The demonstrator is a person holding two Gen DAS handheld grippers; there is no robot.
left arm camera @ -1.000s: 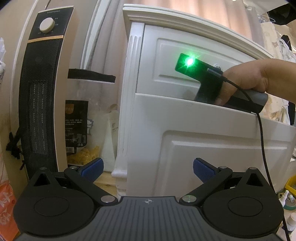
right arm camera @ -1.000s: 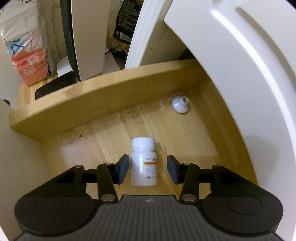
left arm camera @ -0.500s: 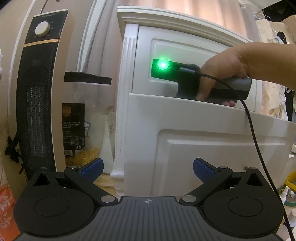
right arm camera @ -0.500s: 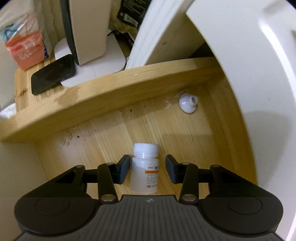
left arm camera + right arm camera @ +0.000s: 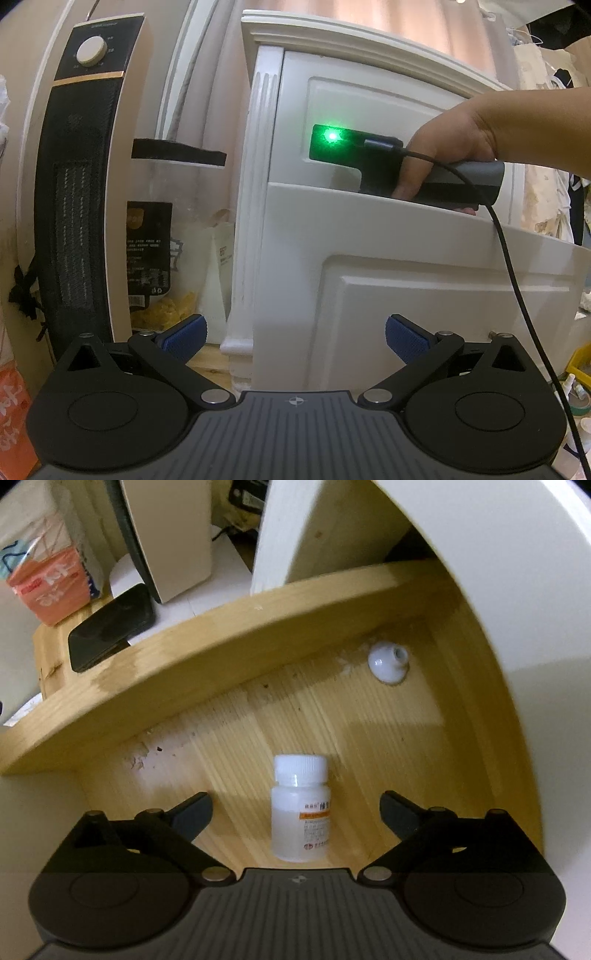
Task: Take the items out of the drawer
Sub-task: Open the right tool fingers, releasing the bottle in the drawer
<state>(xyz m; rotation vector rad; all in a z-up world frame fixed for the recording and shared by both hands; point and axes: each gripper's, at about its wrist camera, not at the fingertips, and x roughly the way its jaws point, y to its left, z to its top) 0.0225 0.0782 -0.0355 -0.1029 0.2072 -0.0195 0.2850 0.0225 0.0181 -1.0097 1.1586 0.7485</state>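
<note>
A white pill bottle (image 5: 300,812) with a white cap and an orange label stripe lies on the wooden floor of the open drawer (image 5: 369,731). My right gripper (image 5: 295,805) hovers over it, open wide, with one finger on either side and neither touching it. In the left wrist view a hand (image 5: 454,147) holds the right gripper's body (image 5: 373,158), green light on, dipped behind the white drawer front (image 5: 424,288). My left gripper (image 5: 295,332) stands open and holds nothing, facing that drawer front from outside.
A small white knob-like piece (image 5: 388,662) lies in the drawer's far right corner. Beyond the drawer's wooden side wall (image 5: 221,638) lie a black phone (image 5: 110,626) and an orange packet (image 5: 48,587). A tall black heater (image 5: 79,206) and a snack bag (image 5: 149,254) stand left of the cabinet.
My right gripper's fingers have spread from close beside the bottle to wide apart, and the gripper has shifted slightly over the drawer. The bottle stays on the drawer floor. The left gripper barely moved.
</note>
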